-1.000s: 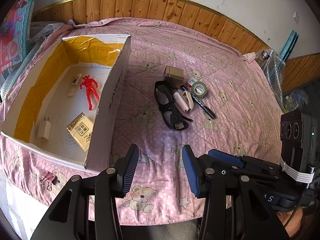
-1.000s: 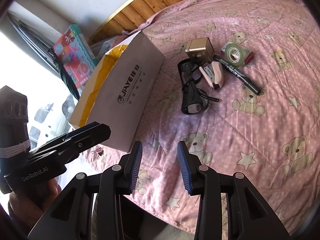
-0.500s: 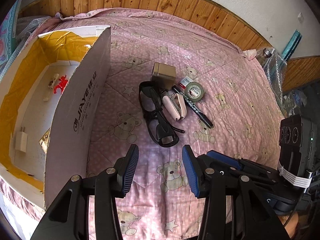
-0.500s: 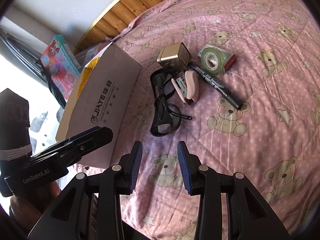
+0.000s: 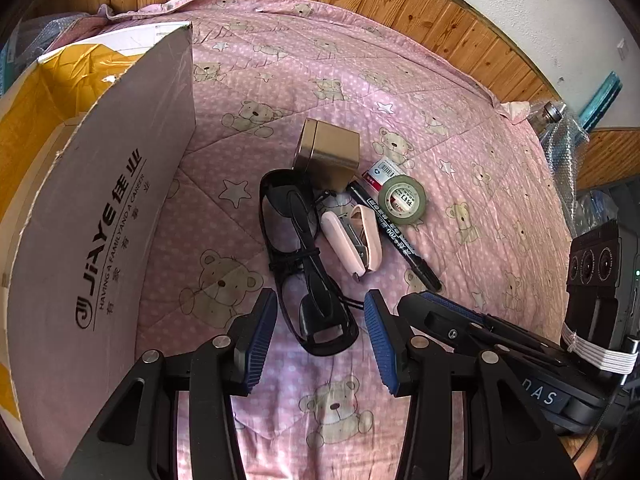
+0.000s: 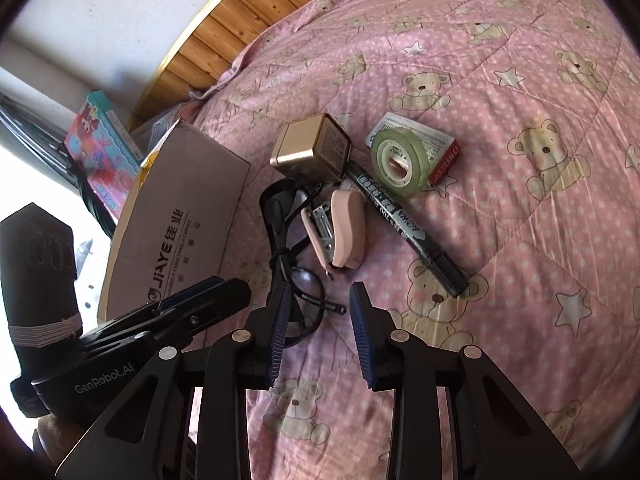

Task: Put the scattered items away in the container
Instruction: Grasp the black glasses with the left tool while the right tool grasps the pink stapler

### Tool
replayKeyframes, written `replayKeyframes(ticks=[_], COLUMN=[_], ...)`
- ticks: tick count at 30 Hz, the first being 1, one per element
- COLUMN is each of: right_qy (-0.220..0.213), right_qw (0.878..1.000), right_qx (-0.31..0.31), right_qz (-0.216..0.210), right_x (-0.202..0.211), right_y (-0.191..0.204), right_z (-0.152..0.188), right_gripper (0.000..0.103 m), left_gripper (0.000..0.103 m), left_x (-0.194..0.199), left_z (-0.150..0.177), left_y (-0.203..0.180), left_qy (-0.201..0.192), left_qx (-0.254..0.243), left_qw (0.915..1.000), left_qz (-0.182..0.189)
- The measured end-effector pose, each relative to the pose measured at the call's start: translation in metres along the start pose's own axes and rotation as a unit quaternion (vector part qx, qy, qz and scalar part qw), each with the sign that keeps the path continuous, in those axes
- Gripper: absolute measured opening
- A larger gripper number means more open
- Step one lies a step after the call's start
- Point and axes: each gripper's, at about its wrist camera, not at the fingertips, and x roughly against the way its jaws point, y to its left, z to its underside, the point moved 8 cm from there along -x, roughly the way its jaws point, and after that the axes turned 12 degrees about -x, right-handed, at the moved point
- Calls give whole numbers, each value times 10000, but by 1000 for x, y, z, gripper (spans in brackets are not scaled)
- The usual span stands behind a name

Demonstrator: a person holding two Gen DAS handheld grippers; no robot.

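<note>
Black glasses (image 5: 304, 256) lie on bed beside box (image 5: 100, 216) | left gripper (image 5: 320, 320) fingers spread, straddling near lens for pickup | right gripper (image 6: 318, 320) fingers spread, empty, alongside

A home bedroom: teddy-bear quilt (image 5: 360, 92) on a bed, wood-panelled wall (image 5: 400, 4).

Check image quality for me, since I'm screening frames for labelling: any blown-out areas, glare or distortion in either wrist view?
Left wrist view: evenly lit and sharp; fisheye bends the cardboard box wall and wood panelling. Right wrist view: the window area at left is blown out white; the gold cube shows slight sheen; edges curve strongly.
</note>
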Motion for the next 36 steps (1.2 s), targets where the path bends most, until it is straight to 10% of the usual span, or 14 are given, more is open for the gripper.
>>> replayKeyframes(ticks=[27, 36], right_qy=[242, -228], right_qw=[9990, 9891], right_qx=[380, 1058], right_qz=[67, 998], right_x=[-64, -31], right_y=[9, 2], right_z=[-33, -19], right_gripper=[28, 28], left_gripper=[51, 42], left_x=[-56, -50], left_z=[-9, -4], left_y=[39, 39], left_qy=[196, 174], left_qx=[237, 156], left_qw=[9989, 9992], left_qz=[-354, -331])
